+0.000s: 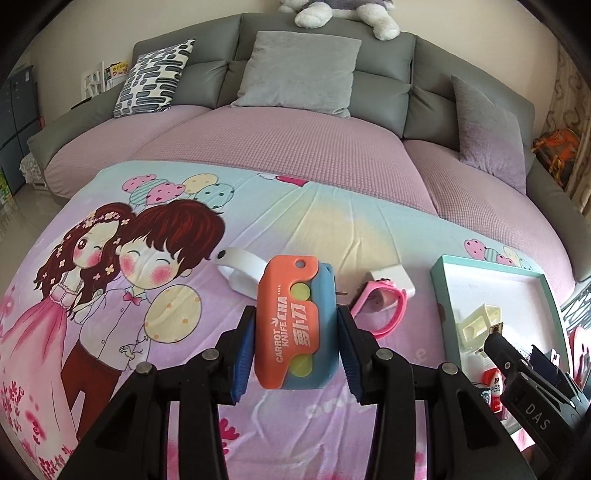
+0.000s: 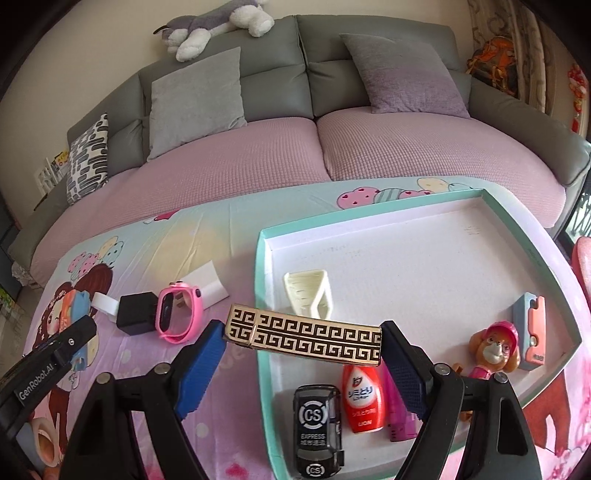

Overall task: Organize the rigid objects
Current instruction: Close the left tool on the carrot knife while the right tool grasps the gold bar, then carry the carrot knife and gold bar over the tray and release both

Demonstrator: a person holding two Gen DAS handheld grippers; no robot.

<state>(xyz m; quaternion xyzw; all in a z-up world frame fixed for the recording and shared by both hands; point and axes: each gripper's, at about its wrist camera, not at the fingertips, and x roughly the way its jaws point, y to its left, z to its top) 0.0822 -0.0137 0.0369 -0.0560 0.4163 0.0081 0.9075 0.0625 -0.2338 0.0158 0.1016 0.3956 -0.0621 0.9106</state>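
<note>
Only right view shows toy car [image 2: 317,428].

grey sofa [image 1: 380,96], plush dog [image 2: 218,26], cartoon blanket [image 1: 110,258]

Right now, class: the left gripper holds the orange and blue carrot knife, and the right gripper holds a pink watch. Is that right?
Not quite. The right gripper holds a gold-and-black patterned box, as the right wrist view shows; the pink watch lies on the blanket. The left gripper does hold the carrot knife.

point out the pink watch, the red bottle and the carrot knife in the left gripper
pink watch [image 2: 173,314], right wrist view, on its round pink case
red bottle [image 2: 362,398], right wrist view, on its label, inside the tray
carrot knife [image 1: 291,325], left wrist view, on its orange face, between the pads
</note>
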